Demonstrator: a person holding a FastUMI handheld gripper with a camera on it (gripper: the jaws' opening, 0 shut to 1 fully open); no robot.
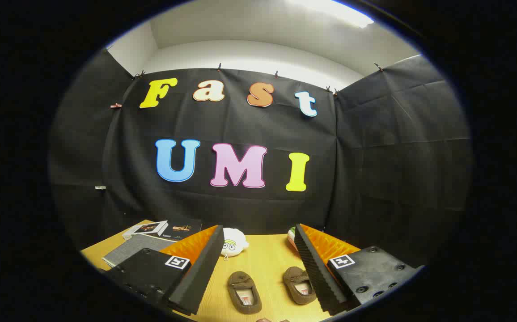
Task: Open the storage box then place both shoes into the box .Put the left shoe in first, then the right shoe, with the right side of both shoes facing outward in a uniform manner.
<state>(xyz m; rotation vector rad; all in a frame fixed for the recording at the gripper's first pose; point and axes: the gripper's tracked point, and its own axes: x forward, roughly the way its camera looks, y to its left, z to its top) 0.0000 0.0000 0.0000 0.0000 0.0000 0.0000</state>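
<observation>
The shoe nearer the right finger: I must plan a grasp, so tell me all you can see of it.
The brown slipper looks soft, suede-like, with a stitched toe and pale insole. It lies sole-down on the wooden table, toe pointing away, beside the right finger, apart from the other slipper. The open gripper holds nothing.

Tongs (258,268): two wedge-shaped fingers (196,277) with ribbed, sawtooth inner pads, standing wide apart. Behind each finger sits a flat black mounting block bearing a square black-and-white marker (177,262); the right block shows round screw holes (381,286).
</observation>
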